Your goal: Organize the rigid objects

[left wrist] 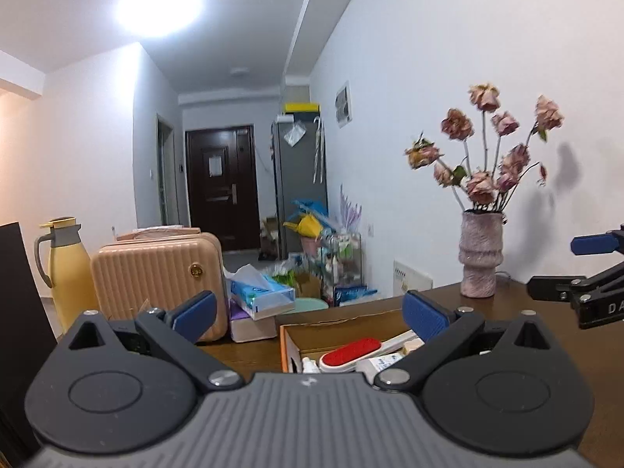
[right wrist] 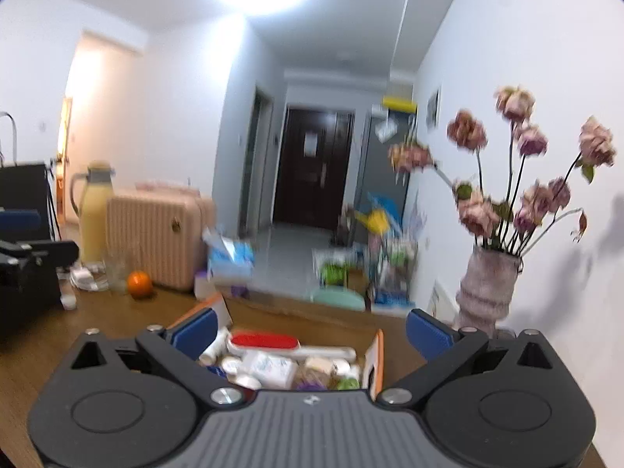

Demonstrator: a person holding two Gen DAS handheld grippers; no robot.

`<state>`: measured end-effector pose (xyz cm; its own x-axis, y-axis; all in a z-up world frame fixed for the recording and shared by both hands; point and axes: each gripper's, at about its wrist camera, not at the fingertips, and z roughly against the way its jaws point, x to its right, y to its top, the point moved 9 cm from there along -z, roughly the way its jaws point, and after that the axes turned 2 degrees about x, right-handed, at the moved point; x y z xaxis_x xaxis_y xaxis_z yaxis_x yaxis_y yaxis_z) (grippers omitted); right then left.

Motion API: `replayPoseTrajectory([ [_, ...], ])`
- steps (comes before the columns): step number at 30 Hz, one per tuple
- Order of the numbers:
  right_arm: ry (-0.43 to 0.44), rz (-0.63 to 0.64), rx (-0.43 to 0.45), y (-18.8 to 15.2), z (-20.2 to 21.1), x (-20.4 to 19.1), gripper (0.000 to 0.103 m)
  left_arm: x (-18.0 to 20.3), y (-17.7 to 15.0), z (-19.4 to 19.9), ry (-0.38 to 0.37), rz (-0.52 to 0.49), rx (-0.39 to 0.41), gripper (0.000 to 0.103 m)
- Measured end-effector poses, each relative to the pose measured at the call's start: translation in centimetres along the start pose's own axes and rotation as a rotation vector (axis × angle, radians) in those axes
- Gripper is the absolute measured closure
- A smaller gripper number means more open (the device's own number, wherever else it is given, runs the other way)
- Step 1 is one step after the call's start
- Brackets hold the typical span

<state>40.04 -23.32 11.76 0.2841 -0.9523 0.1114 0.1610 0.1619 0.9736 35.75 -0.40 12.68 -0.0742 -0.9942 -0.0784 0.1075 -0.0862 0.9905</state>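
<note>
hovering over cardboard box (right wrist: pixel 373 355) on table (right wrist: pixel 97 323): left gripper (left wrist: pixel 308 314) & right gripper (right wrist: pixel 310 329), both w/ fingers spread, nothing held; red brush (right wrist: pixel 263 340) lies inside box.

Open cardboard box (right wrist: pixel 372 355) with orange-edged flaps on the brown wooden counter (right wrist: pixel 97 323), packed with small rigid items. Lying across the top, a white lint brush with a red oval pad (right wrist: pixel 263 341), handle pointing right. Beneath and beside it, a white bottle (right wrist: pixel 214 347) tilted at the left, a white printed packet (right wrist: pixel 269 366), round white lids and a green item at the right corner. Contents loosely jumbled, partly blurred.
</note>
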Motion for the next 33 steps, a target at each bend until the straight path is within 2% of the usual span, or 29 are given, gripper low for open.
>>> replayPoseTrajectory([
  [3,-0.004,-0.011,0.031,-1.2,1.3,-0.6,0.0,0.6,-1.3,1.3,-0.029,0.009,0.009,0.0],
  [12,-0.041,-0.125,0.042,-4.1,3.4,-0.9,0.0,0.6,-3.9,3.2,-0.038,0.061,0.009,0.0],
  [19,-0.018,-0.148,0.065,-6.0,5.8,-3.0,0.0,0.2,-6.2,6.3,-0.01,0.06,0.016,0.0],
  [23,-0.028,-0.115,0.072,-8.6,8.4,-5.2,0.0,0.5,-8.5,9.7,-0.007,0.06,0.022,0.0],
  [28,-0.082,-0.103,0.048,-12.9,12.3,-7.6,0.0,0.6,-12.5,13.9,-0.019,0.032,0.017,0.0],
  [31,-0.117,-0.011,0.019,-15.1,14.6,-9.4,0.0,0.4,-14.4,16.0,0.008,0.001,0.024,0.0],
  [33,-0.153,0.031,0.0,-16.5,16.0,-10.5,0.0,0.5,-15.7,17.1,0.013,0.009,0.001,0.0],
])
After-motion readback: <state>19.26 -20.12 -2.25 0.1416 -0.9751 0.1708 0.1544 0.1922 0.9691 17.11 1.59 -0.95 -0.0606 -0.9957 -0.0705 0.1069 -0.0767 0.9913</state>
